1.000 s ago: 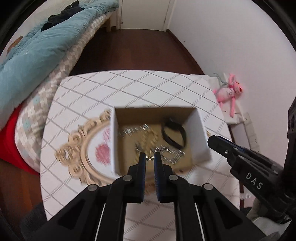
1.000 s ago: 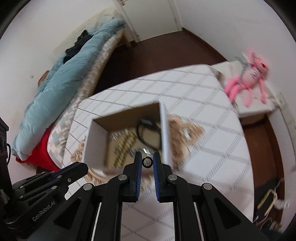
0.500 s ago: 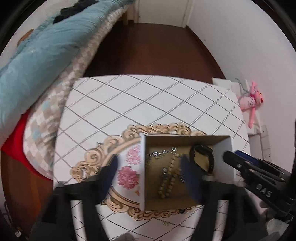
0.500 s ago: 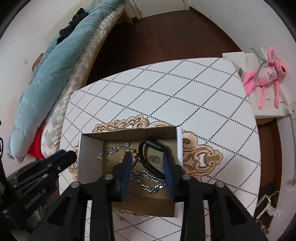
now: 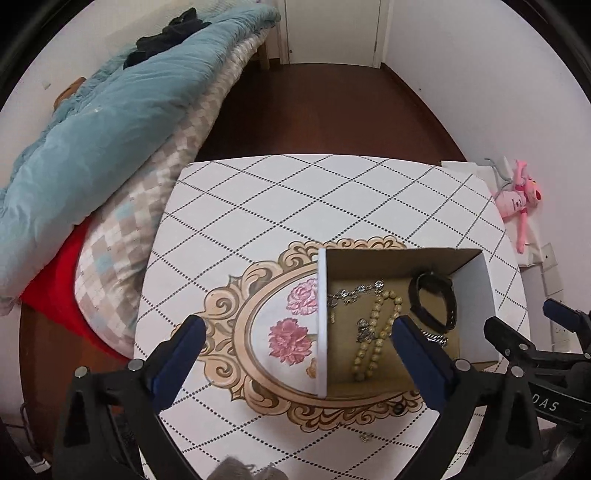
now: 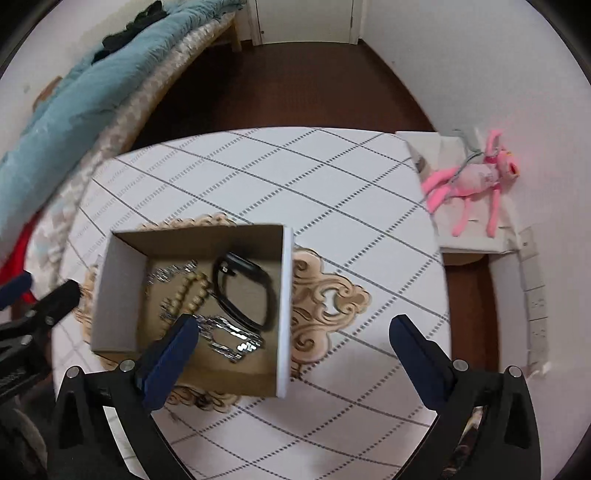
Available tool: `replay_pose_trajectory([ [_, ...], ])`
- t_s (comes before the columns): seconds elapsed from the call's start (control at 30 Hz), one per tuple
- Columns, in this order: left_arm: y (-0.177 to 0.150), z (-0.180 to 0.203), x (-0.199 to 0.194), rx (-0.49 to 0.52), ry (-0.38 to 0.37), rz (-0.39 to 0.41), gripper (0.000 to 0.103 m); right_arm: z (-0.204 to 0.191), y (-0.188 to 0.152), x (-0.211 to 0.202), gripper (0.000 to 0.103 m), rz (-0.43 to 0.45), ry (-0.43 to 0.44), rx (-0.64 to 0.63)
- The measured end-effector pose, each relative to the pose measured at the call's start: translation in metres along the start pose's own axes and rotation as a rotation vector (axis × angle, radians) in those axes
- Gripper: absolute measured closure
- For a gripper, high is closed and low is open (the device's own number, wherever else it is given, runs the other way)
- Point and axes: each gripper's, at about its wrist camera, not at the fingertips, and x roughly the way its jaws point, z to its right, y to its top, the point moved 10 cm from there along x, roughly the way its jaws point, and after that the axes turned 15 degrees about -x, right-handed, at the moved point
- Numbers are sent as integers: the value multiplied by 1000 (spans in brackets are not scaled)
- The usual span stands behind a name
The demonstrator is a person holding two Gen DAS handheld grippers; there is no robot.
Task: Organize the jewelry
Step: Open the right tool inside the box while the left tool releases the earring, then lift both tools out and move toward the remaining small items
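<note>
Left wrist view: my left gripper [image 5: 295, 330] and right gripper [image 6: 290, 326] jaws are opening, empty; box [image 5: 322, 317] holds bead strand [image 5: 376, 332], chains, black band [image 5: 434, 304]; small pieces [image 5: 365, 437] left on table [image 5: 295, 192].

a home bedroom: a bed with a rumpled teal quilt [image 5: 110, 122] by the white table's [image 5: 332, 192] left edge, dark wooden floor [image 5: 325, 110], probably a closed white door [image 5: 332, 29], pink plush toy [image 6: 476, 181].
</note>
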Motion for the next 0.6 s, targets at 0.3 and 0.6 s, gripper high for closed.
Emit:
replay_pose_trajectory([
  [0.3, -7, -10, -26, -19, -8, 41, 0, -8, -9, -28, 0, 55, -26, 10],
  [0.6, -18, -18, -66, -11, -35, 100, 0, -11, -13, -84, 0, 144, -44, 20],
])
